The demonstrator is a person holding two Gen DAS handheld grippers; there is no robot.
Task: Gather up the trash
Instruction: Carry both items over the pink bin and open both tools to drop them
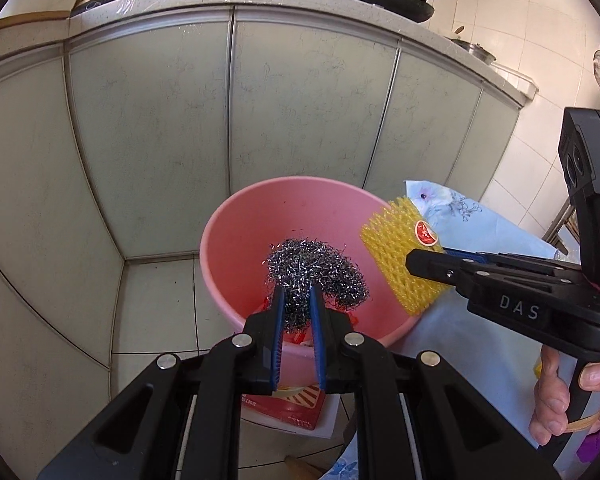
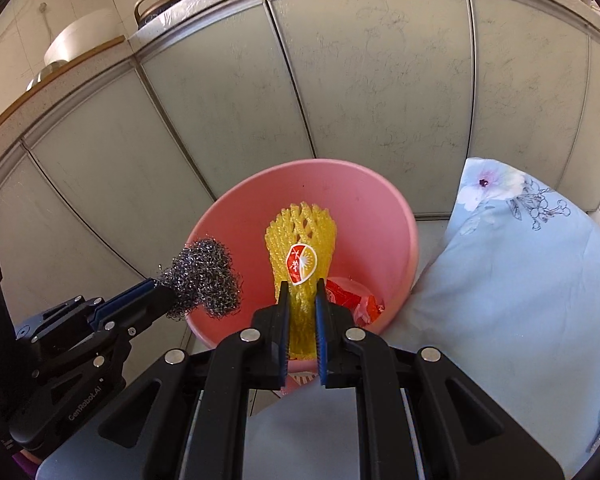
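Your left fingers (image 1: 298, 292) pinch wiry steel wool (image 1: 316, 266); your right fingers (image 2: 302, 286) pinch yellow foam netting (image 2: 300, 248), above the round pink bucket's (image 2: 380, 200) twelve o'clock rim.

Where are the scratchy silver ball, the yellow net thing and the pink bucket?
Steel wool ball (image 1: 316, 268), left wrist view: on its tangled middle, above the fingers.
Yellow foam net (image 2: 300, 236), right wrist view: on its mesh above the sticker.
Pink bucket (image 2: 364, 200), right wrist view: on its bare inner wall.
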